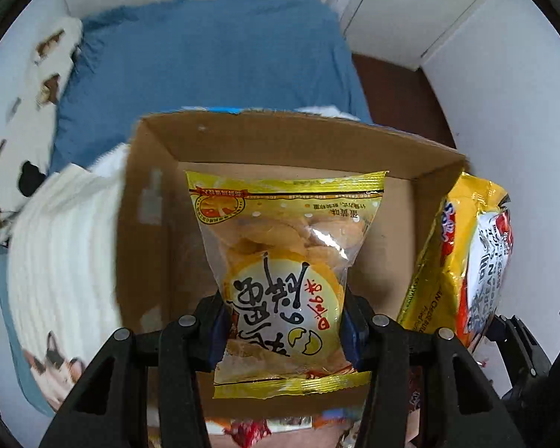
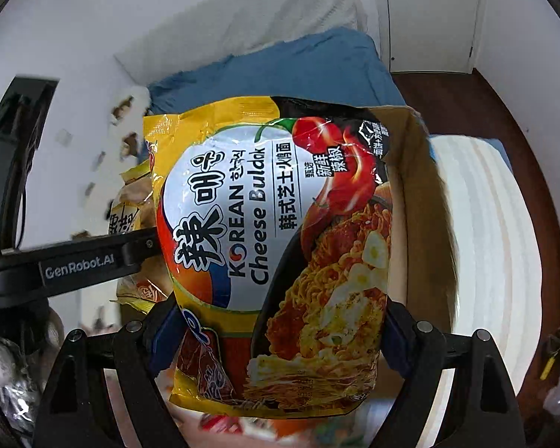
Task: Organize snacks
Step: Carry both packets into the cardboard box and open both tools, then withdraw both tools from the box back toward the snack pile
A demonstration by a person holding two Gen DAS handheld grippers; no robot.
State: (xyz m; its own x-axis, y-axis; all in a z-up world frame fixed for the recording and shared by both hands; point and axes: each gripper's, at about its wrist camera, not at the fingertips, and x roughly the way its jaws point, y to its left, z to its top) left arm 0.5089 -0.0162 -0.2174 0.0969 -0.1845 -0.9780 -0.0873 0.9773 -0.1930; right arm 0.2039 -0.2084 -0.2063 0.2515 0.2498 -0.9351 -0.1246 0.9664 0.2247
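Two packs, one per hand, both up in the air over the bed. Left gripper (image 1: pixel 282 330): fingers (image 1: pixel 214 330) clenched on the lower third of a small yellow egg-snack bag (image 1: pixel 285 265), pads pressing in from both sides. Bag's long axis runs straight out from the fingers, far seal pointing into the open cardboard box (image 1: pixel 149 201). Box mouth sits directly beyond and below that bag, so the left hand looks nearer to a drop-in; prob just needs to go down & let go.

Right gripper (image 2: pixel 280 330): fingers (image 2: pixel 395 339) spread wide but grasping the noodle pack (image 2: pixel 272 231), which fills the gap between them. Pack is also lengthwise along the fingers. From this side the box's right wall (image 2: pixel 418 194) shows just past the pack's right edge, so the pack hangs at the box's right-hand side, not clearly over the opening; can't tell exactly from these views.

Outward: box rests on the bed, white ribbed blanket (image 1: pixel 59 246) against it, blue bedsheet (image 1: pixel 212 56) beyond. More wrappers lie blurred below both hands.
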